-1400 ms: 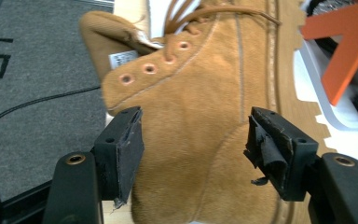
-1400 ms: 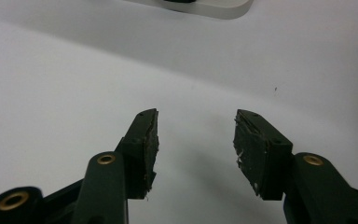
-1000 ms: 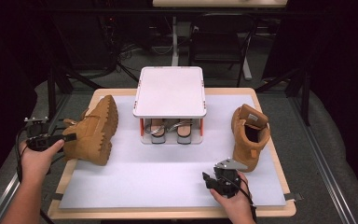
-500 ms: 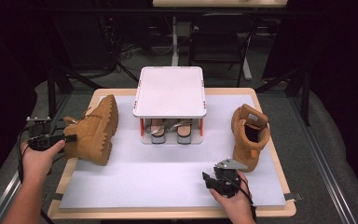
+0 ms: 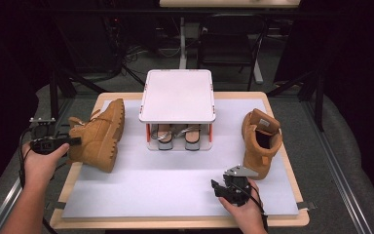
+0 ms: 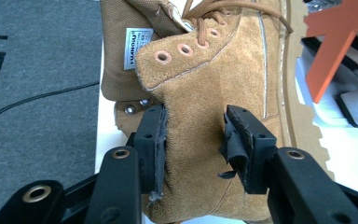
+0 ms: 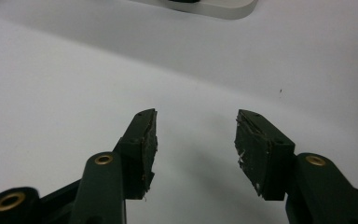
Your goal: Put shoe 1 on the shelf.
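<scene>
Left gripper [image 6: 193, 140]: my jaws have just been closing and now pinch the suede collar of the tan boot [image 5: 100, 136].
Boot: tipped on its side at the mat's [image 5: 175, 190] left edge.
Right gripper [image 7: 196, 144]: I hold it low over bare mat, jaws apart, nothing between them.

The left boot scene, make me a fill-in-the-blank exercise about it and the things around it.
1. The left claw has just been closing on the ankle of the left ____.
2. The right claw hangs open over the ____ mat.
3. A pair of sandals sits under the white ____.
Missing words: boot; white; shelf
</scene>
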The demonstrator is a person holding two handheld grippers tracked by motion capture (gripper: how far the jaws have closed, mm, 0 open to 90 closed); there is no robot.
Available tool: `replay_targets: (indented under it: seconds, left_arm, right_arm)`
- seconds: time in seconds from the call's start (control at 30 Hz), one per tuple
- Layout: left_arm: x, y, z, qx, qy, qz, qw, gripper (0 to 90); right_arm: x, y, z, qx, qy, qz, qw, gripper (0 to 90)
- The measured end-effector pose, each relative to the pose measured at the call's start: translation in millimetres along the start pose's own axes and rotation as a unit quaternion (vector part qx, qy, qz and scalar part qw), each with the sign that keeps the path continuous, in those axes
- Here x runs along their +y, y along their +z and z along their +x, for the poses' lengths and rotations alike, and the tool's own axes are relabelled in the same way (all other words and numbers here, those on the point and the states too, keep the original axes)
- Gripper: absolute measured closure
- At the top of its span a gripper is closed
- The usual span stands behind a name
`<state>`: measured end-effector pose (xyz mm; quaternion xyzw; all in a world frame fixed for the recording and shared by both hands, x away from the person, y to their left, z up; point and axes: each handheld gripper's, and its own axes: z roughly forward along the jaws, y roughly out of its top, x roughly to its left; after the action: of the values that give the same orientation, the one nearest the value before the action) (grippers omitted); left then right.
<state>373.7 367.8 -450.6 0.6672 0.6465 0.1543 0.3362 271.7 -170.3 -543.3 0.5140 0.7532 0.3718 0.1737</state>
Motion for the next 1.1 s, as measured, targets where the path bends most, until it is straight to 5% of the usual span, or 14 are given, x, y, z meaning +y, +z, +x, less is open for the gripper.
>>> replay_targets:
  seconds: [0.1,0.7,1.07,1.1]
  left_arm:
    - [0.9,-0.8,-6.1,0.014,0.01,0.001,0.9999,61.5]
    - [10.1,-7.3,-25.5,-0.016,0.009,-0.007,0.9998,66.4]
    - [19.4,5.8,-41.7,-0.063,0.0,0.005,0.998,68.4]
    - [20.3,7.7,-44.6,-0.082,-0.002,0.006,0.9966,69.3]
  right_arm:
    - [-0.1,0.2,0.5,-0.001,-0.001,0.001,1.0,47.9]
    - [0.0,0.1,0.1,0.001,-0.001,0.002,1.0,47.3]
    - [0.0,0.8,0.0,0.004,-0.005,0.006,1.0,47.3]
    - [0.0,1.0,0.1,0.005,-0.005,0.006,1.0,47.3]
